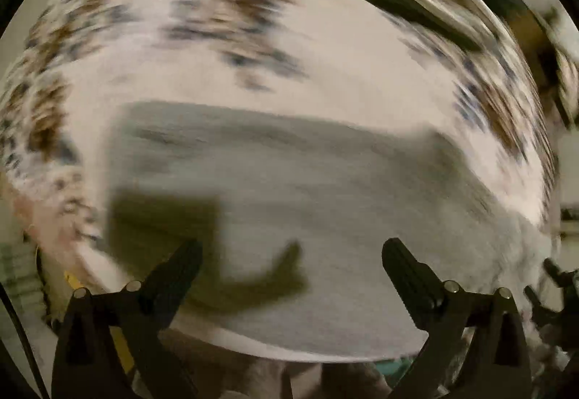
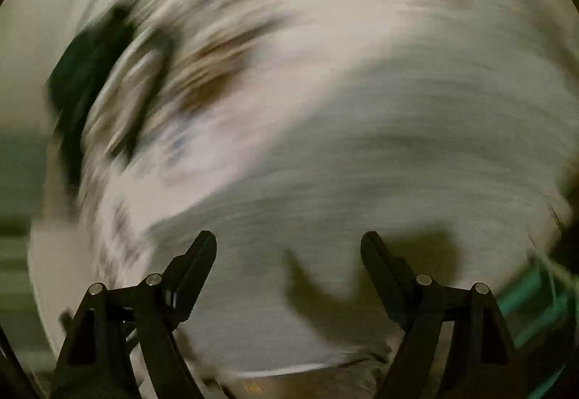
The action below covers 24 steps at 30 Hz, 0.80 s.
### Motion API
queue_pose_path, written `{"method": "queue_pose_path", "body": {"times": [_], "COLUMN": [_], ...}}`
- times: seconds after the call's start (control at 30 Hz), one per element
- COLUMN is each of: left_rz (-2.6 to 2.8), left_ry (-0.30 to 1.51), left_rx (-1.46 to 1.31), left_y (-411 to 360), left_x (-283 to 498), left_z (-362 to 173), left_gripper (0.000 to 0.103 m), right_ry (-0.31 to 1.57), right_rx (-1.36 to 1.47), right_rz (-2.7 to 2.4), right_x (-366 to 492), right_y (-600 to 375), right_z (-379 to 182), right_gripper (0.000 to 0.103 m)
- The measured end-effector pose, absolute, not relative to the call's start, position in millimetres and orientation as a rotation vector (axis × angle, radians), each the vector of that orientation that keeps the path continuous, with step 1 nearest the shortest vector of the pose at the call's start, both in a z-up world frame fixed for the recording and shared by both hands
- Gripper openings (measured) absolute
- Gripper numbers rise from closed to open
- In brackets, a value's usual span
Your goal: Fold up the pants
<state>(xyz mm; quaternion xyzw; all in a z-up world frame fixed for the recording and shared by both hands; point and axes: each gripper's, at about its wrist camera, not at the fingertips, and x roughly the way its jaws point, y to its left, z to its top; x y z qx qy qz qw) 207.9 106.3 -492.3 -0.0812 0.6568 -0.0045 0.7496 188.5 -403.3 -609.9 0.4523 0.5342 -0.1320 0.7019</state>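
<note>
Left wrist view: both grippers spread wide over grey pants, frames heavily motion-blurred.

Left gripper [image 1: 291, 250] points down and forward over the pants [image 1: 307, 203], its 2 fingers apart, gripping nothing. Right gripper [image 2: 288, 243] does likewise, released above the same grey fabric. Pants lie flat on a patterned white-and-brown bedcover [image 1: 224, 12]. Gripper shadows fall on the cloth. Whether fingertips touch the fabric cannot be told.

The pants [image 1: 325, 218] are showing plain light grey, with dark olive shadows lying across them. Beneath them, the bedspread [image 1: 325, 48] is showing pale pinkish white, scattered with blurred brown and blue-grey blotches. Both the left tool [image 1: 291, 258] and the right tool [image 2: 288, 249] are showing matt black.
</note>
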Motion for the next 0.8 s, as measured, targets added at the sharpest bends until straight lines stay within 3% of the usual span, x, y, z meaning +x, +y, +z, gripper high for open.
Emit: {"method": "queue_pose_path", "body": {"times": [0.17,0.4,0.57,0.63,0.67,0.8], "left_rz": [-0.178,-0.323,-0.326,-0.306,-0.302,-0.295], "left_ry": [1.517,1.57,1.57,1.591,1.595,1.62], "left_rx": [-0.089,0.133,0.295,0.335,0.338,0.346], "left_y": [-27.7,-198.7,-248.2,-254.5,-255.1,-257.3], "left_x": [196.2,171.8,164.7,166.2,167.4,175.9], "left_z": [-520.2,-562.4,-590.2,-602.2,-604.8,-613.9], "left_gripper": [0.101,0.101,0.101,0.101,0.101,0.102], "right_ry": [1.007,0.933,0.736,0.632,0.604,0.668], "right_rx": [1.171,1.386,1.438,1.498,1.512,1.484], "right_rz": [-0.533,-0.442,-0.398,-0.365,-0.347,-0.265], "right_x": [84.9,59.8,58.5,55.2,55.8,68.3], "right_y": [-544.6,-616.3,-644.1,-657.4,-662.3,-667.5], "right_z": [-645.4,-718.5,-725.4,-727.5,-727.1,-735.9], "right_gripper": [0.084,0.085,0.084,0.065,0.065,0.065]}}
